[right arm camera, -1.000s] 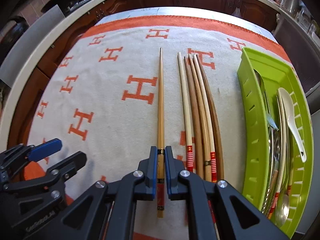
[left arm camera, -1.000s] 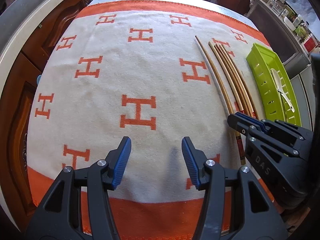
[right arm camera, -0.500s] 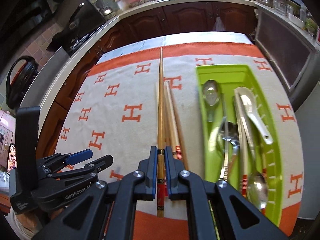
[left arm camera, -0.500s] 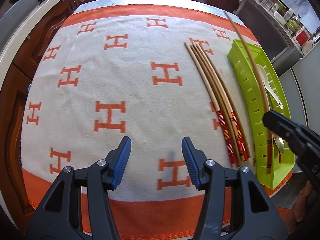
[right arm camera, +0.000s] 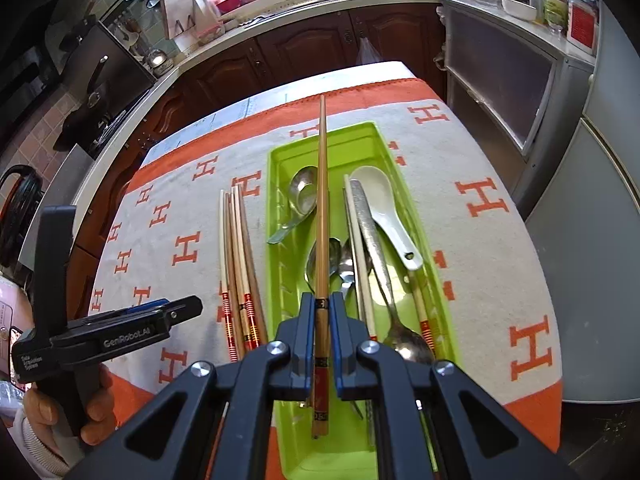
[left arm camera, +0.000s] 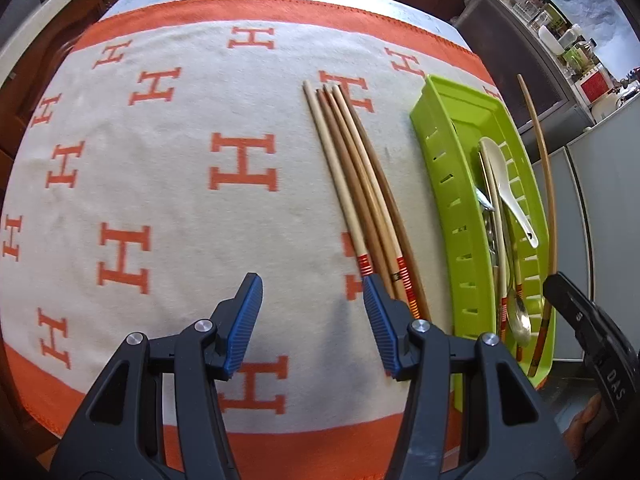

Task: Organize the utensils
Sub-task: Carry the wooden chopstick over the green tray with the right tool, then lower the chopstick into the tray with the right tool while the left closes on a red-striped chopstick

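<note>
Right gripper point(right arm camera: 321, 322) above green tray point(right arm camera: 434, 276), jaws clamped on chopstick point(right arm camera: 321, 216), pale wood, red-banded butt, pointing along tray. Left gripper point(left arm camera: 312, 316) low over cloth point(left arm camera: 160, 184), jaws wide, empty.

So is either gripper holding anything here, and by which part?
The right gripper holds one chopstick near its decorated butt end, above the green tray. The left gripper is open, empty.

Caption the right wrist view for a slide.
Right hand-held gripper holds one chopstick above the green tray of spoons; four chopsticks lie on the cloth.
</note>
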